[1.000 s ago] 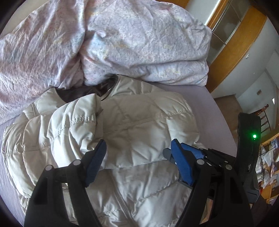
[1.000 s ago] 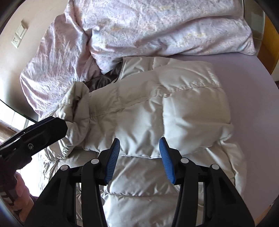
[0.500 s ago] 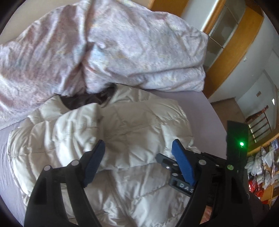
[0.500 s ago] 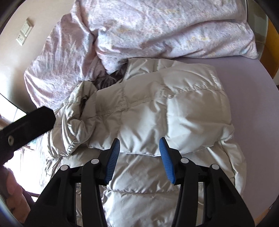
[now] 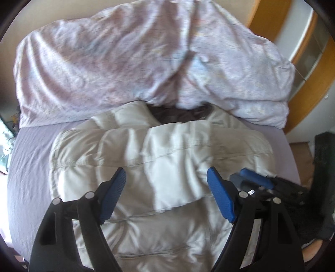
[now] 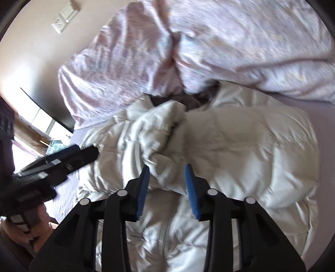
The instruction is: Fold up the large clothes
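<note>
Jacket (image 5: 159,159) is on the bed (image 5: 29,159), sleeves folded in, near the duvet (image 5: 125,62). My left claw (image 5: 166,188) hangs wide, empty; right claw (image 6: 167,184) is closing on nothing. Puffy sleeves could spring open if I grab thin.

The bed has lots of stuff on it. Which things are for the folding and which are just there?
For the folding: jacket, left tool, right tool.

Just there: duvet, bed sheet, wall switch.
</note>
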